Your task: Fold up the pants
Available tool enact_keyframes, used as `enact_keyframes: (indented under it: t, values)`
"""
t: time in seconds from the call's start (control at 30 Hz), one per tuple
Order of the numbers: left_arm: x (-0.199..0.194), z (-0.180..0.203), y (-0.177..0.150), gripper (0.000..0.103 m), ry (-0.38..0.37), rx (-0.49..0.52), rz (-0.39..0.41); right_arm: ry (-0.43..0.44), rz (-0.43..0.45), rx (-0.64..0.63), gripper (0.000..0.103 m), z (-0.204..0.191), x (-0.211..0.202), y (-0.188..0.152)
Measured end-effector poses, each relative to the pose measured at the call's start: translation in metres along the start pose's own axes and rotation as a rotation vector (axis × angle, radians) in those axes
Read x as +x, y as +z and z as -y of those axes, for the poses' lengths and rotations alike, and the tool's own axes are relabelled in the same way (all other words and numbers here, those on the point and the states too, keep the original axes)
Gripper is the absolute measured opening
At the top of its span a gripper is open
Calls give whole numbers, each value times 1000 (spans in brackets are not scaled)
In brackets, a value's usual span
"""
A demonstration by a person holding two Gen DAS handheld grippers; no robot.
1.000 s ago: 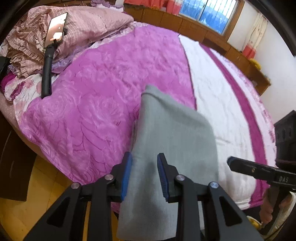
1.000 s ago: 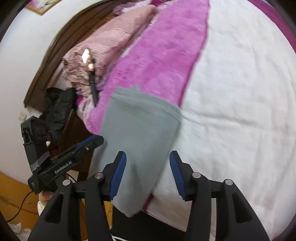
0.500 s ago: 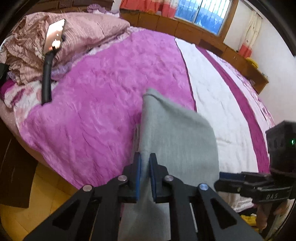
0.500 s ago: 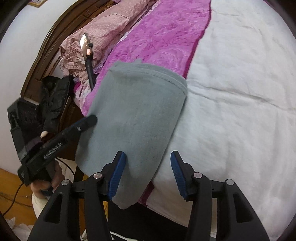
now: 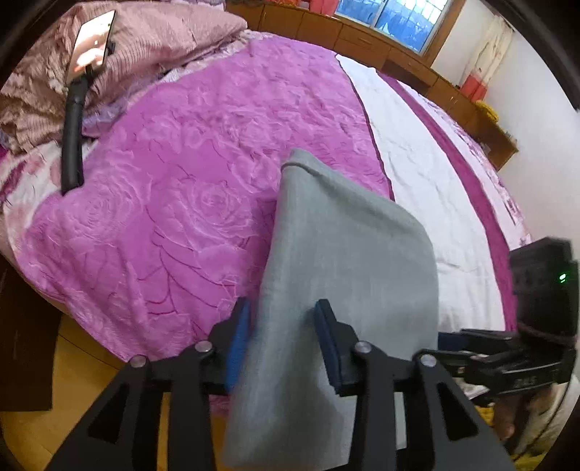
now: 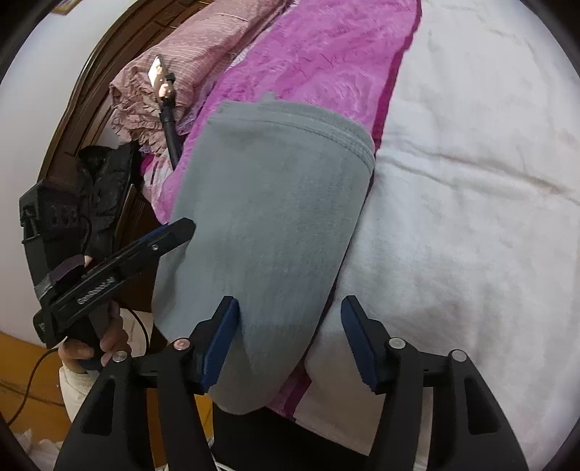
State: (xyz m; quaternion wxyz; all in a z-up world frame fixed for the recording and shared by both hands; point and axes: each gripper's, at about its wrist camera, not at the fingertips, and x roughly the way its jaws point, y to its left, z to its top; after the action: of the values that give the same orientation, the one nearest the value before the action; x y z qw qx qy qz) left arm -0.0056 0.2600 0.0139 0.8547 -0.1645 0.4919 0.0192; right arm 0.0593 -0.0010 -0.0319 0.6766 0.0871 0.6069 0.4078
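Note:
The grey pants [image 5: 344, 261] lie folded lengthwise on the bed, with the near end hanging over the bed's edge; they also show in the right wrist view [image 6: 268, 232]. My left gripper [image 5: 282, 340] is open with its jaws on either side of the pants' left edge near the hanging end. My right gripper [image 6: 290, 340] is open, its left jaw over the grey cloth and its right jaw over the white sheet. The left gripper also shows from the side in the right wrist view [image 6: 170, 235], beside the pants.
The bed has a magenta rose-pattern blanket [image 5: 181, 188] and a white sheet [image 6: 471, 181]. A phone on a black flexible holder [image 5: 78, 108] stands by the pink pillows [image 5: 174, 32] at the far left. Wooden floor [image 5: 72, 416] lies below the bed edge.
My left gripper was shut on the pants' edge half a second ago and has opened again. The pants have shifted slightly further onto the bed. My right gripper has stayed open.

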Motion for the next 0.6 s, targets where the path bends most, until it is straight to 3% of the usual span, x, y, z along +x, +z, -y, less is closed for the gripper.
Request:
enact_keyframes:
  t: [0.1, 0.23, 0.6]
  values:
    - [4, 1, -1, 51, -34, 4, -16, 34, 4, 10, 59, 8, 7, 0]
    - [24, 1, -3, 63, -26, 14, -75, 82, 34, 3, 62, 15, 11, -3]
    - [31, -5, -5, 69, -70, -33, -79, 97, 69, 23, 66, -1, 14, 7]
